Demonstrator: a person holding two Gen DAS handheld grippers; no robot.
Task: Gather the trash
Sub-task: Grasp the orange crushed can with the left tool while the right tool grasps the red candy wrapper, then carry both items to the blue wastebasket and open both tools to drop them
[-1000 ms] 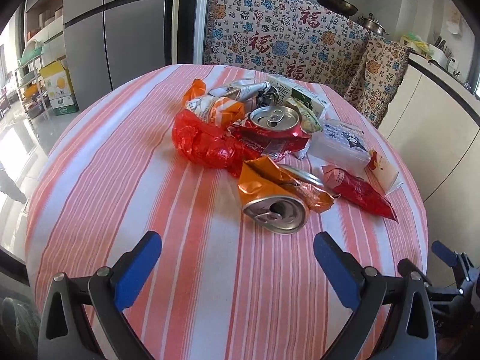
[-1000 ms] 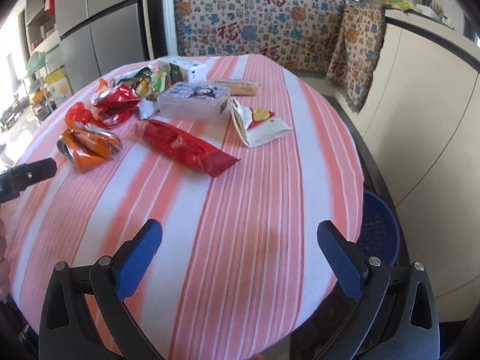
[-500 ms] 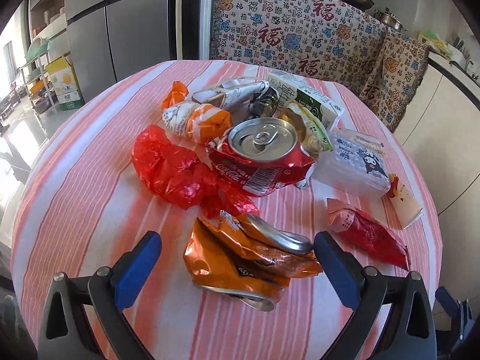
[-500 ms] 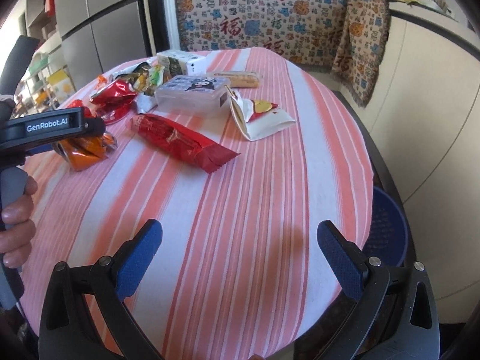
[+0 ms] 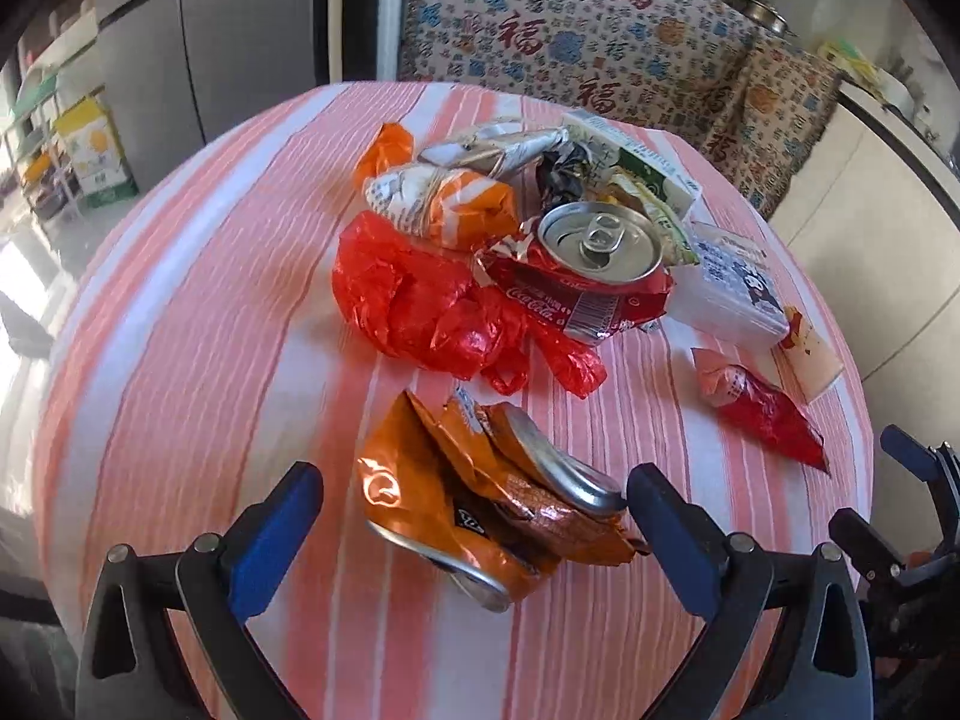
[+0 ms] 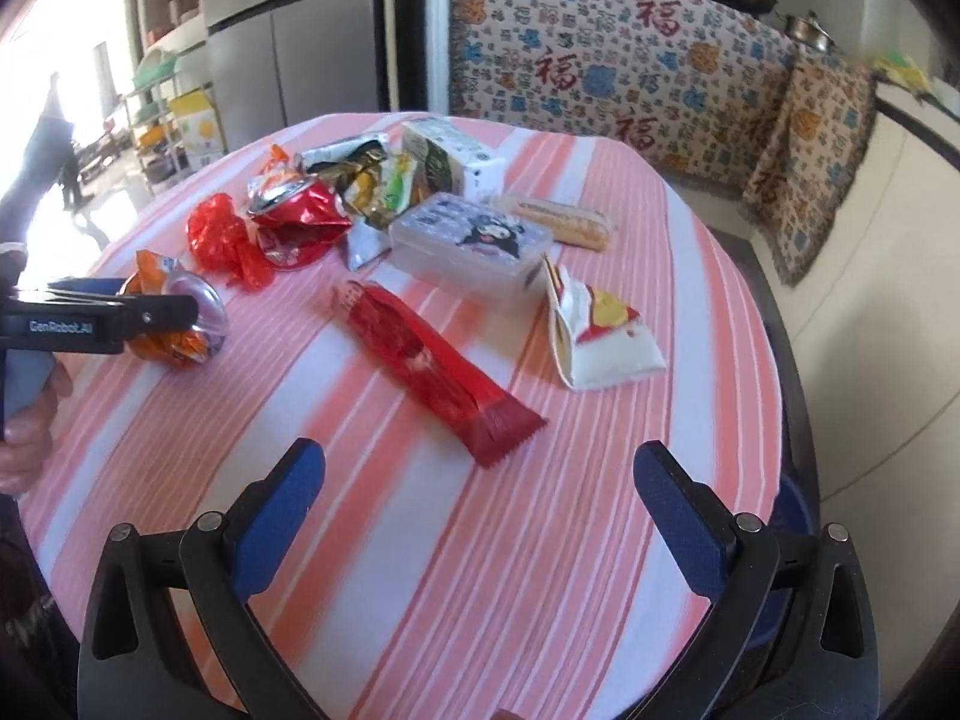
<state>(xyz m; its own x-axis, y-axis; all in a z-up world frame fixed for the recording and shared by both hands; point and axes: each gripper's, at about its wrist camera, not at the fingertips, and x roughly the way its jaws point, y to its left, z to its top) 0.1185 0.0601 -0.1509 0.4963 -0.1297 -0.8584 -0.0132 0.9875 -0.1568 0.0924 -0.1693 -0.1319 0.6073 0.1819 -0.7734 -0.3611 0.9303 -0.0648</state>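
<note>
Our left gripper (image 5: 474,516) is spread wide with the crushed orange can (image 5: 492,498) lying between its fingers on the striped tablecloth (image 5: 198,324), long axis crosswise to them. Our right gripper (image 6: 480,510), equally wide and empty, sits farther off, nearer the red wrapper (image 6: 432,360).

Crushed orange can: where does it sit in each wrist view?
Left wrist: crushed orange can lies bottom centre, between the open left claw tips.
Right wrist: same can at far left, partly behind the left claw's arm.
Shared landmark: red Coca-Cola can just beyond it.
</note>
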